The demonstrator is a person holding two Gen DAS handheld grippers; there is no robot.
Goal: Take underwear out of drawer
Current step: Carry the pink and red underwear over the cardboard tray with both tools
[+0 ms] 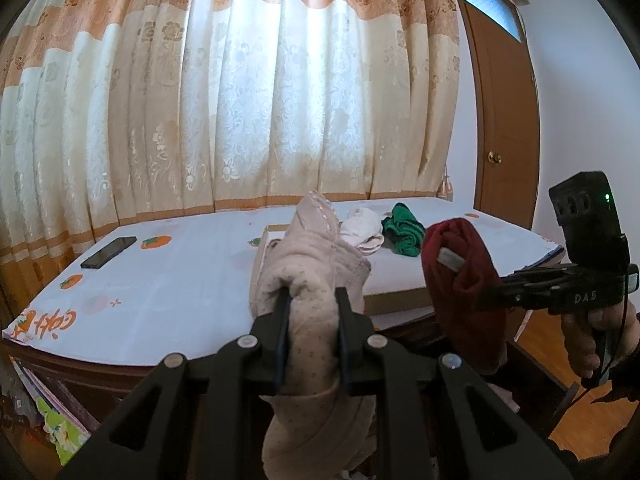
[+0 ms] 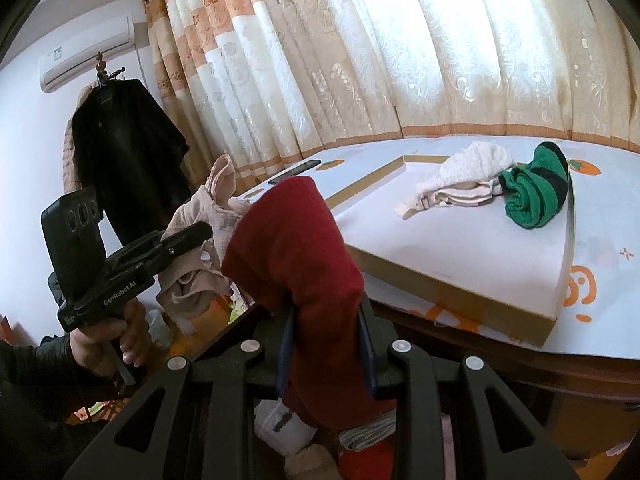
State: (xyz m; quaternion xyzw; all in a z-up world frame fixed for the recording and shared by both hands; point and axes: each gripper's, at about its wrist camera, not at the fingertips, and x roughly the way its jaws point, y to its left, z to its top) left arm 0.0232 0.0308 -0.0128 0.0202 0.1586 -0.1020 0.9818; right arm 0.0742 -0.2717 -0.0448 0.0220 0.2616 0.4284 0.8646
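Note:
My left gripper [image 1: 312, 300] is shut on beige underwear [image 1: 316, 264], held up in front of the table; it also shows in the right wrist view [image 2: 200, 232]. My right gripper [image 2: 326, 312] is shut on dark red underwear [image 2: 292, 240], which also shows in the left wrist view [image 1: 460, 280]. White underwear [image 2: 464, 178] and green underwear [image 2: 536, 192] lie on a flat white board [image 2: 460, 256] on the table. The open drawer [image 2: 328, 440] below my right gripper holds more clothes, mostly hidden.
The table [image 1: 168, 292] has a white cloth with orange fruit prints. A black phone [image 1: 109, 252] lies at its far left. Curtains [image 1: 240, 100] hang behind. A brown door [image 1: 504, 120] is on the right. A dark coat [image 2: 128, 152] hangs at left.

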